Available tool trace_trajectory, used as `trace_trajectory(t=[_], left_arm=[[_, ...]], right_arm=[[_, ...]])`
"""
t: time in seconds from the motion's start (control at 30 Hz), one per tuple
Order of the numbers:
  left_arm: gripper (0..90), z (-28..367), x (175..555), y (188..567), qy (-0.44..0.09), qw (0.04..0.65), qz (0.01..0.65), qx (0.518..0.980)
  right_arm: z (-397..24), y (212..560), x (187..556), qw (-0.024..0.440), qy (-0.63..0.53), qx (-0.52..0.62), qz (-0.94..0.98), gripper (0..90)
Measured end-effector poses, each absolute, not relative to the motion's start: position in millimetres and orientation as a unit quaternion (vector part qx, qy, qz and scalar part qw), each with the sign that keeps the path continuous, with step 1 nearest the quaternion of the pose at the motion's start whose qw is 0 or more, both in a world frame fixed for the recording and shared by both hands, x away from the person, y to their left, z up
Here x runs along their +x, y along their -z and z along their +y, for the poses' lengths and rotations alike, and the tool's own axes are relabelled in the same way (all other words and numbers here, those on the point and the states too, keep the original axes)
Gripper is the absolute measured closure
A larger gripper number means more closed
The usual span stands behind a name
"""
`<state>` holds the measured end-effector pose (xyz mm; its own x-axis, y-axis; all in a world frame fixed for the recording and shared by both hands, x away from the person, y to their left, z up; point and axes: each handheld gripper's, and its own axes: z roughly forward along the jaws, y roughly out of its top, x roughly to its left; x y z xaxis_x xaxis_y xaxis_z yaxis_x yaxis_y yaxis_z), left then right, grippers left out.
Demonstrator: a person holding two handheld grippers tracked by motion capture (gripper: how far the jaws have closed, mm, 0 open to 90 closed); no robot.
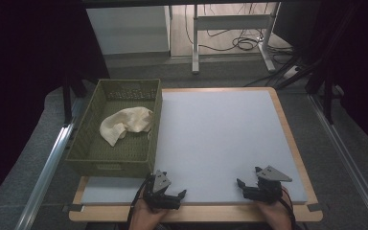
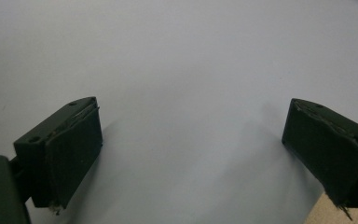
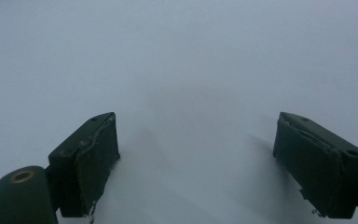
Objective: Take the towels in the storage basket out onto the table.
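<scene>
At six o'clock on the grey mat (image 1: 220, 139), the left gripper (image 1: 168, 194) and right gripper (image 1: 250, 184) rest low, jaws spread wide and empty, each hand level and pointing forward. The cream cloth (image 1: 124, 123) lies crumpled in the woven basket (image 1: 110, 165) at ten o'clock. Work looks unstarted; next, probably, a reach into the basket.

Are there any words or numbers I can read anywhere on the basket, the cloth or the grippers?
None can be read. The olive-green woven basket has a small pale tag on its front wall, too small and blurred to read. The cream crumpled cloth, left gripper and right gripper show no writing.
</scene>
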<state>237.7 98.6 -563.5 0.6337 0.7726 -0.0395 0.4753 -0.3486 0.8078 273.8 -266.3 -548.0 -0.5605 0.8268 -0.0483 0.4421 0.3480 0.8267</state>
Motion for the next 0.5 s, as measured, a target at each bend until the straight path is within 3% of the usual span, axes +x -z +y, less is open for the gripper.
trace_trajectory(t=[0.5], left_arm=[[4.0,98.1,237.8,563.6,-0.178,0.418,0.389,0.801]], right_arm=[[-266.4,547.8,273.6,0.239,-0.402,0.403,0.787,13.9]])
